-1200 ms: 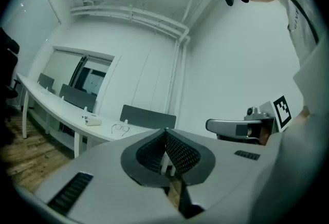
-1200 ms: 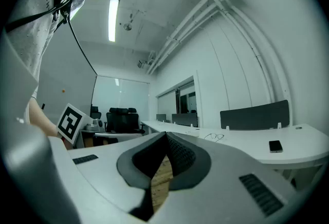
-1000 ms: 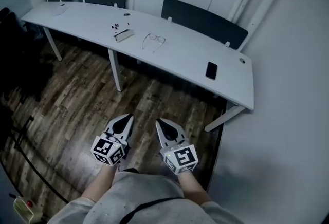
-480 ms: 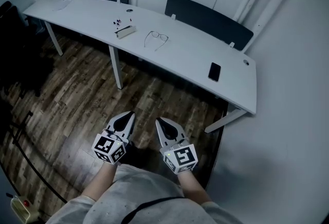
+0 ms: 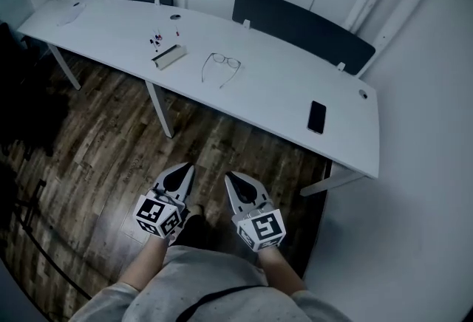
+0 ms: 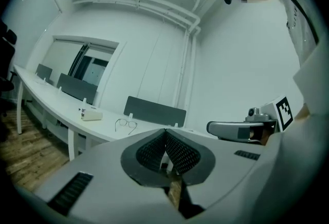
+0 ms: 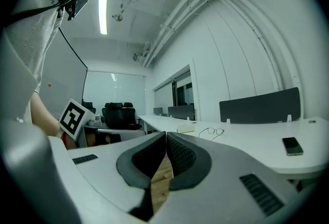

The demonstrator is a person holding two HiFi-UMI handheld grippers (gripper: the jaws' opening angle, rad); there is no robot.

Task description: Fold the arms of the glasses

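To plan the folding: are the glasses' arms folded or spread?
Spread: both arms of the glasses extend from the frame across the table.

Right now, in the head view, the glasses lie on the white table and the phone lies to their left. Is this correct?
Not quite. The head view shows the phone to the right of the glasses, not the left. Both do lie on the white table.
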